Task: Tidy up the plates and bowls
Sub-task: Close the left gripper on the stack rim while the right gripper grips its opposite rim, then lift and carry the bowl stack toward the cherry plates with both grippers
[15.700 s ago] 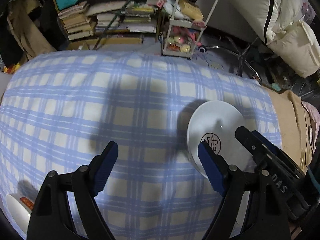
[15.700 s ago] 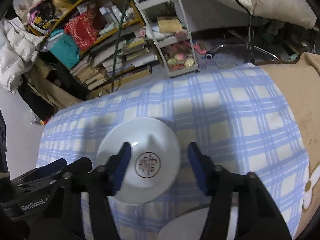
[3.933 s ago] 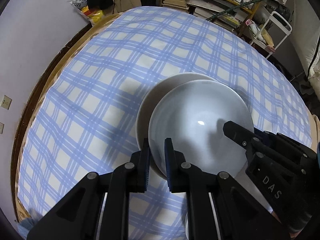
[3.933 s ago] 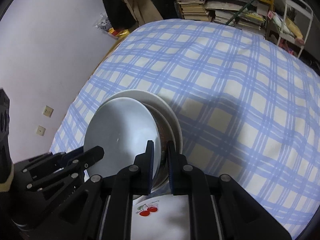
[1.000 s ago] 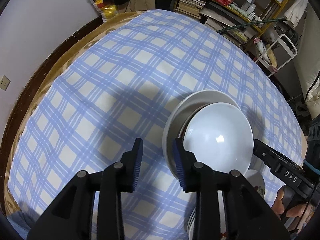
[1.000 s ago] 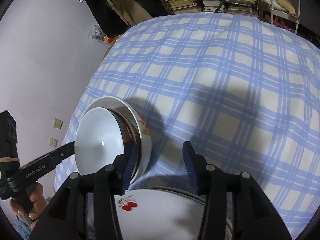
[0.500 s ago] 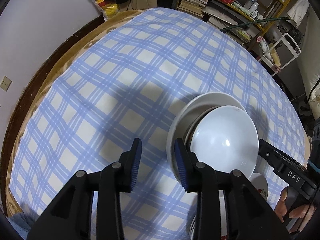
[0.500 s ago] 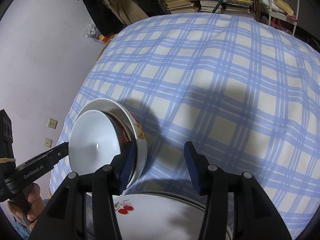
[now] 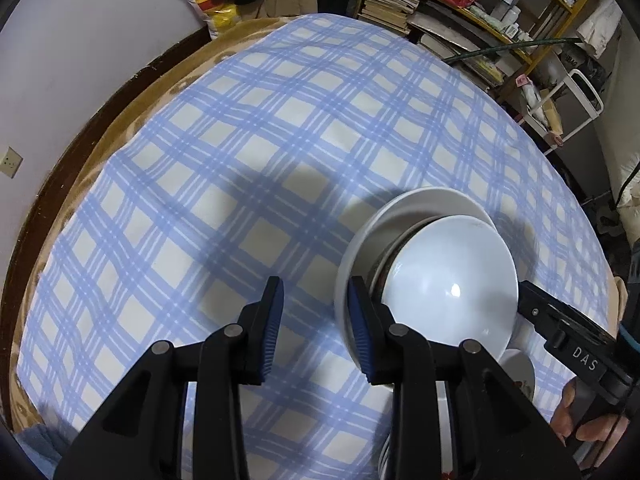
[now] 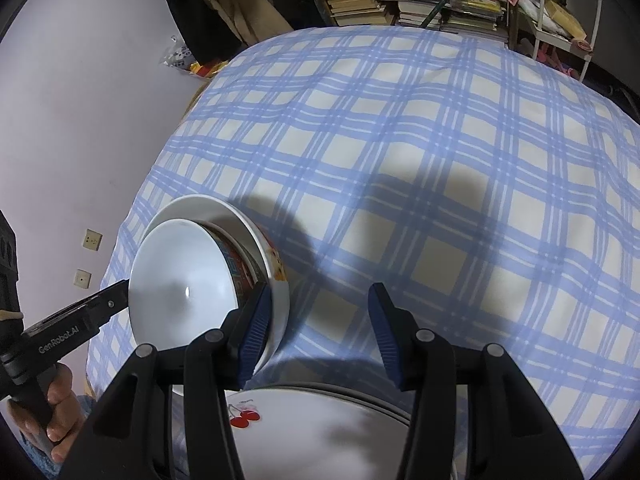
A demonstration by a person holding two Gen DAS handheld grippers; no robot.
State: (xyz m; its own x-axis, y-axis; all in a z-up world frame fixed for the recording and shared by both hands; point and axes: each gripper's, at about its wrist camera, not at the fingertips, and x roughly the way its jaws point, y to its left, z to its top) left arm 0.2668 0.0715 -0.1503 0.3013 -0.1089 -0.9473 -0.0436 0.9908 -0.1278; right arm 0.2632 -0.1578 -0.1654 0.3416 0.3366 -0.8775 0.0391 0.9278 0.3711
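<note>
Overhead, both wrist cameras look down on a tabletop covered by a blue-and-cream plaid cloth (image 9: pixel 248 168), with a tan underlayer and a dark wooden rim (image 9: pixel 60 168) showing past the cloth's edge on the wall side. Dark shadows fall across the middle of the cloth.

A stack of bowls (image 9: pixel 448 280) sits on the cloth: a plain white bowl (image 10: pixel 180 276) nests on top, a patterned bowl (image 10: pixel 240 276) shows as a coloured band beneath it, and a wider white bowl (image 10: pixel 276 280) with an orange print on its outer wall carries both. The left gripper (image 9: pixel 314 328) hovers over the cloth with its blue-padded jaws apart and nothing between them; the right-hand pad lies against the outer bowl's rim in the picture, though I cannot tell if it touches. The right gripper (image 10: pixel 318 328) likewise has its jaws spread and empty, its left pad overlapping the edge of the stack. Just below it, near the tabletop's near edge, lies a white plate (image 10: pixel 320 432) printed with red cherries.

Each view catches the other tool: the right one, held in a hand (image 9: pixel 588 420), reaches the stack's far side, and the left one, lettered "GenRobot.AI", is gripped by a hand (image 10: pixel 48 412).

Around the tabletop, a pale lilac wall (image 10: pixel 80 100) carries two socket plates (image 10: pixel 92 240). Beyond stand shelves (image 9: pixel 460 12) crammed with stacked books and bottles, a white wire trolley (image 10: pixel 560 20), hanging coats, and a yellow bag (image 9: pixel 216 12) on the floor.
</note>
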